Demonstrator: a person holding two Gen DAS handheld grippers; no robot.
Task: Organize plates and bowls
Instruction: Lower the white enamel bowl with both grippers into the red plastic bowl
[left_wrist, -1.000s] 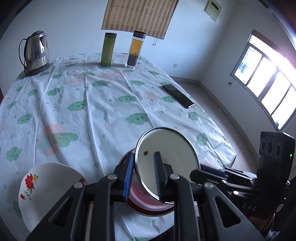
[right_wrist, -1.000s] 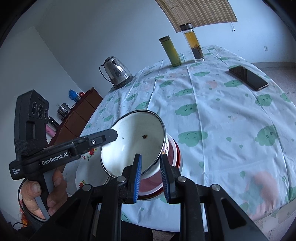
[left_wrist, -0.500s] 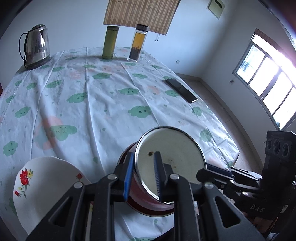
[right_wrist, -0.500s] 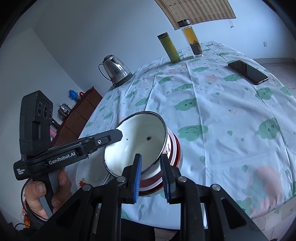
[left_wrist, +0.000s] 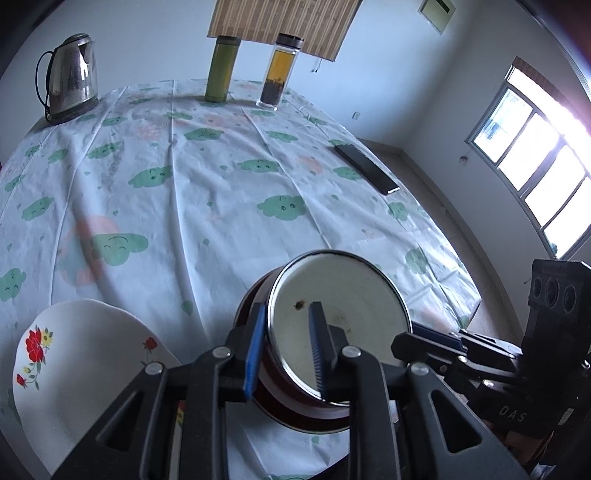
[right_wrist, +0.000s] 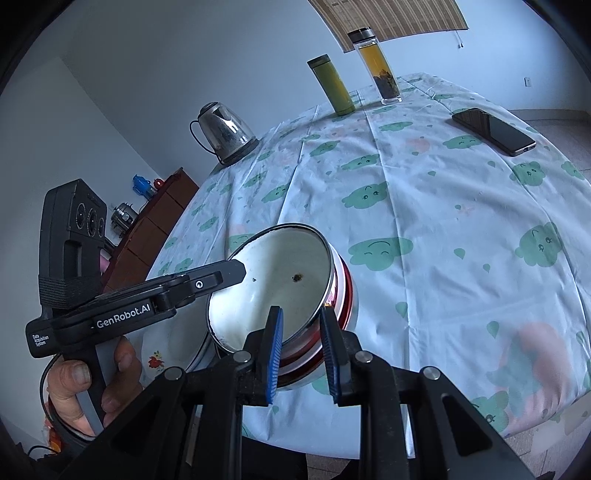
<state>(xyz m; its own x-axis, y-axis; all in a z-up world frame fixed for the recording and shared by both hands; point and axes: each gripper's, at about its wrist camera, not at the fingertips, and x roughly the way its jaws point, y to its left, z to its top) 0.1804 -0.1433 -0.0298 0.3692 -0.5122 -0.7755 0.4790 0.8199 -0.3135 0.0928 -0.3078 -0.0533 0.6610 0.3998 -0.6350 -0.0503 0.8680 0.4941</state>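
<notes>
Lowered since the earlier frame, white enamel bowl (left_wrist: 340, 325) tilted over red-banded bowl (left_wrist: 295, 406) near tabletop (left_wrist: 184, 184) edge, rim pinched by left hand-held gripper (left_wrist: 286, 347) and right hand-held gripper (right_wrist: 301, 347), both nearly closed; risk: uneven release, bowl slipping, jamming crooked.

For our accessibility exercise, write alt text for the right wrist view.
Both grippers, right and left, clamp the rim of a tilted white enamel bowl with red stripes, near the edge of a cloud-print tablecloth. Behind stand a kettle, two bottles and a phone.
</notes>
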